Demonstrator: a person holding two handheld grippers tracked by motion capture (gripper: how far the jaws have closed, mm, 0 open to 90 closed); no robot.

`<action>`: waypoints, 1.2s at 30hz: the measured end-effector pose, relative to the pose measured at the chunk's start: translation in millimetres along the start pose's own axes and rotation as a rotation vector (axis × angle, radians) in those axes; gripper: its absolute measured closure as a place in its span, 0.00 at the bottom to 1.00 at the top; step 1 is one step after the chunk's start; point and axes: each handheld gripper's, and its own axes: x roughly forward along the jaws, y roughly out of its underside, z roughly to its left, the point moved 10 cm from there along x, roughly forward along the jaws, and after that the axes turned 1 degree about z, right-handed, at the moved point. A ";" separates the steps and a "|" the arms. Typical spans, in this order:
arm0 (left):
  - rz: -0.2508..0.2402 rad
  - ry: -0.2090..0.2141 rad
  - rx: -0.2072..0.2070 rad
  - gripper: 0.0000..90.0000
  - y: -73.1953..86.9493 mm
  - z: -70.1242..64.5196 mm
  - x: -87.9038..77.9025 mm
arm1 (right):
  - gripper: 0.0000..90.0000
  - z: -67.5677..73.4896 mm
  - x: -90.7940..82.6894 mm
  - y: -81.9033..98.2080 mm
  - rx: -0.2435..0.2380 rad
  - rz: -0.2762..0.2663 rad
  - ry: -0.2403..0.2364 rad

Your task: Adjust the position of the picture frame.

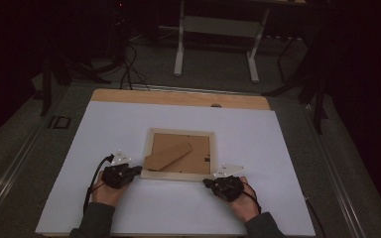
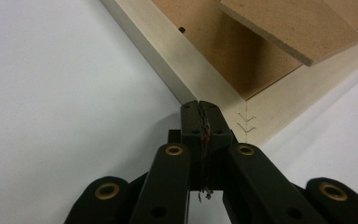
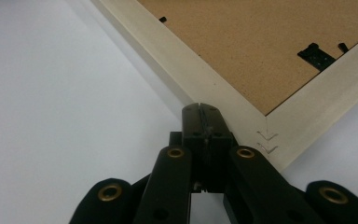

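1. A pale wooden picture frame (image 1: pixel 179 154) lies face-down and flat near the middle of the white-topped table (image 1: pixel 104 124), its brown fibreboard backing upward and its brown fold-out stand flap (image 1: pixel 167 156) lifted off the backing on the left half.
2. The left claw (image 1: pixel 137 170) sits at the frame's near-left corner; in the left gripper view its jaws are pressed together with nothing between them, tips right at the corner's edge (image 2: pixel 200 105).
3. The right claw (image 1: pixel 209 183) mirrors it at the near-right corner, jaws likewise closed on nothing, tips against the pale moulding (image 3: pixel 200 108).
4. The frame lies straight ahead of both claws, its long sides running left to right, so each hand is equally near its own corner.
5. My judgement: any lift or turn depends on getting under or around these two near corners, and closed jaws would have to open first.
6. Small black retaining clips (image 3: pixel 318 54) dot the backing; nothing else on the table blocks the way.
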 end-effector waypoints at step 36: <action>-0.035 0.043 0.026 1.00 -7.2 -25.6 -12.4 | 1.00 -60.3 -29.4 6.7 0.135 -0.053 0.122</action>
